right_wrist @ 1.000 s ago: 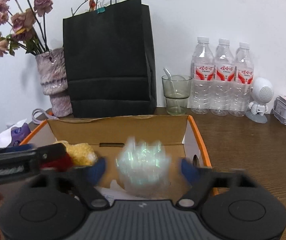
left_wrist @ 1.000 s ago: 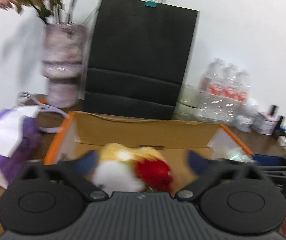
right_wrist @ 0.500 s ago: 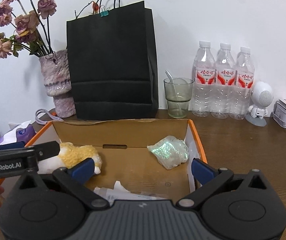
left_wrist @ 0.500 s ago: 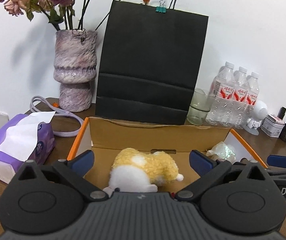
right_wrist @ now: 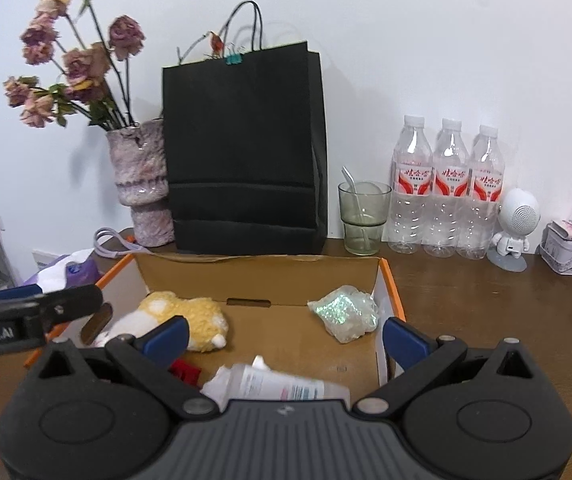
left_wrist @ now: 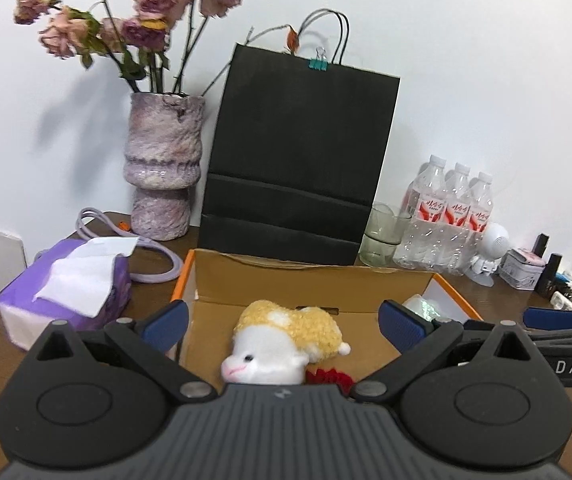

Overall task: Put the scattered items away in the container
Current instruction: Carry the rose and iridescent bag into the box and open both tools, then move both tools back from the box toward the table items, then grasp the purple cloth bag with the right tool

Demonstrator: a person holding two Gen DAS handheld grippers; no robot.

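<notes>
1. With both grippers, left (left_wrist: 282, 322) and right (right_wrist: 284, 336), spread and empty, plush (left_wrist: 286, 344) and shiny bag (right_wrist: 343, 312) lie in box (right_wrist: 258, 276).
2. Risk: a low withdrawal catches box rim, dragging it.

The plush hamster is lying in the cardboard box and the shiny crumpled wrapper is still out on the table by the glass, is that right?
Not quite. The plush hamster does lie in the cardboard box, but the shiny crumpled wrapper is in the box too, in its far right corner, as the right wrist view shows.
</notes>
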